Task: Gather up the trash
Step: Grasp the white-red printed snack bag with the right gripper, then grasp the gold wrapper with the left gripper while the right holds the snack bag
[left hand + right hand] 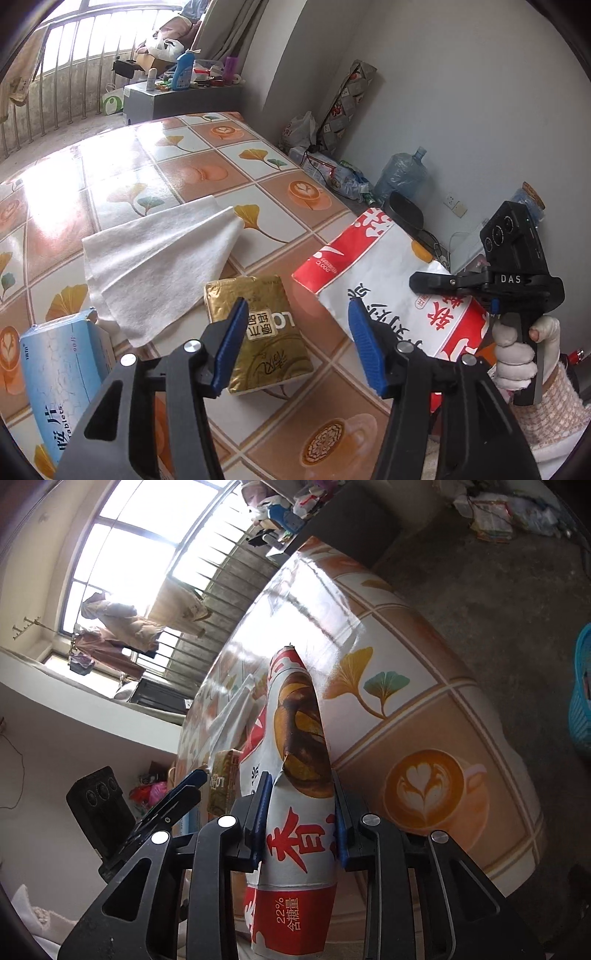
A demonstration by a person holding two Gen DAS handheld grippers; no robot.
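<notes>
Blue cardboard comes first, at the table's [155, 155] near left edge: a tablets box [68, 373], partly cut off by the frame. Just beyond it, a white cloth [155, 266] lies spread and folded toward the table's middle. My left tongs [299, 347] hover above a gold tissue pack [266, 332], blue pads standing wide with nothing between them; the pack lies flat directly beneath the left pad, its long axis running away from me, so I judge this hand the nearer one for picking it up. Further right, a red-and-white paper bag [388, 273] with printed characters hangs over the table's right edge, held up by my right tongs [301, 812], which are squeezed narrow onto its sides, the bag's length running straight out ahead of them. My gloved right hand [517, 354] grips that tool's handle. I cannot tell whether the bag holds anything, since its mouth is out of view. A blue basket [581, 694] on the floor is cut off at the far right edge; whether that is the trash bin is unclear.
</notes>
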